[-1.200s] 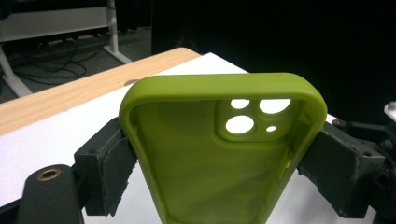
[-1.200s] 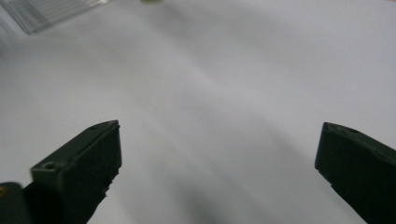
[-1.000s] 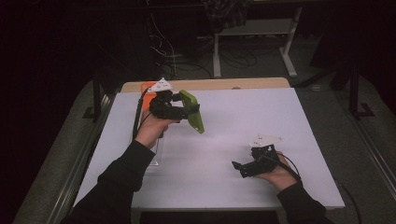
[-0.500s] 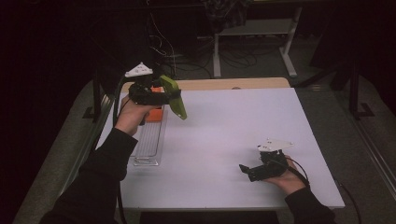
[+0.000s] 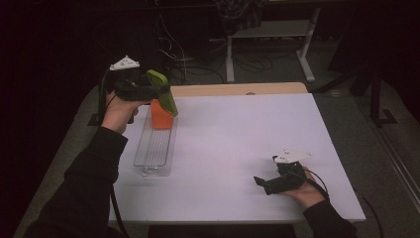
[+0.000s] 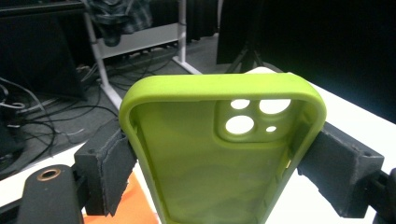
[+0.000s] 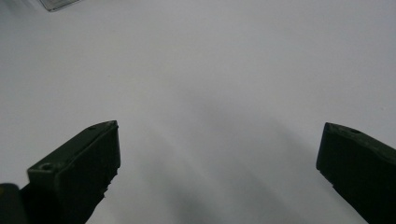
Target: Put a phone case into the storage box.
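white table (image 5: 237, 144), clear tray (image 5: 154, 148) along its left edge

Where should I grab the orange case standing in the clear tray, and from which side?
Grip the orange case by its upper end, probably coming from above with jaws across its two long edges. It stands upright at the far end of the clear tray, whose walls hem in its base. The green case, held in the left gripper, hangs just over it.

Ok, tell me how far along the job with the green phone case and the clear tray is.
Done: the left gripper has the green phone case clamped by its sides, raised above the far end of the clear tray. An orange item stands in that tray. In hand: carrying the case. Left: setting it down, apparently in the tray. The right gripper rests open on the table.
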`<action>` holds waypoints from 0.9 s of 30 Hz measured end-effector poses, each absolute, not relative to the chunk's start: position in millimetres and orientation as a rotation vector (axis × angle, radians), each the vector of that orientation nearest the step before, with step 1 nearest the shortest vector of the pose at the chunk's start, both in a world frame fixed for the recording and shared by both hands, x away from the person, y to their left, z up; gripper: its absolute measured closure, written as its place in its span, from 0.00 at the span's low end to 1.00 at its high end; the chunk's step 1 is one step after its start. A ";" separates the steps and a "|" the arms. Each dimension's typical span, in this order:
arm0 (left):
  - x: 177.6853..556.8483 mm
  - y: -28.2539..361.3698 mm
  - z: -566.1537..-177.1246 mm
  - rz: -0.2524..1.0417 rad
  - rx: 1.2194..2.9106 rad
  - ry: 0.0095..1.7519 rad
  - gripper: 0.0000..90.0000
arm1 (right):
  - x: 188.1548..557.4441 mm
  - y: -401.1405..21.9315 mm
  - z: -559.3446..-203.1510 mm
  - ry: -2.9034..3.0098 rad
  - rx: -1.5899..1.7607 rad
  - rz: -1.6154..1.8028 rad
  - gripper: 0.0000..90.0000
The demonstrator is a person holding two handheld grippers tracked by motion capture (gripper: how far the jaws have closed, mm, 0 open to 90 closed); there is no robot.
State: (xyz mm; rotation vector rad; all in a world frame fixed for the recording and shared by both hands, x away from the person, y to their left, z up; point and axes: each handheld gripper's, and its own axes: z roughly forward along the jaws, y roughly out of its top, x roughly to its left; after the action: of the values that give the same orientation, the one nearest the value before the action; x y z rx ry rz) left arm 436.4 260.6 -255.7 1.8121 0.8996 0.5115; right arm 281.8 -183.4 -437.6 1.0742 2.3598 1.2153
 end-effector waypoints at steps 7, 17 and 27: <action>449.0 273.8 -262.6 0.534 1.816 0.966 0.18 | 282.4 -183.6 -437.4 2.353 1.067 1.205 0.00; 460.6 276.9 -282.8 0.544 1.834 1.034 0.17 | 282.4 -184.1 -436.7 2.348 1.070 1.202 0.00; 459.5 277.0 -309.1 0.556 1.858 1.097 0.17 | 282.3 -184.2 -436.3 2.348 1.068 1.202 0.00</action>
State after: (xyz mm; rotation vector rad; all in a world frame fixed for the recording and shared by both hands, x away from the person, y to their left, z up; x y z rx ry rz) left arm 459.5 277.0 -309.1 1.8583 1.0971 0.5555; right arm 282.3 -184.2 -436.3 1.0683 2.3481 1.2018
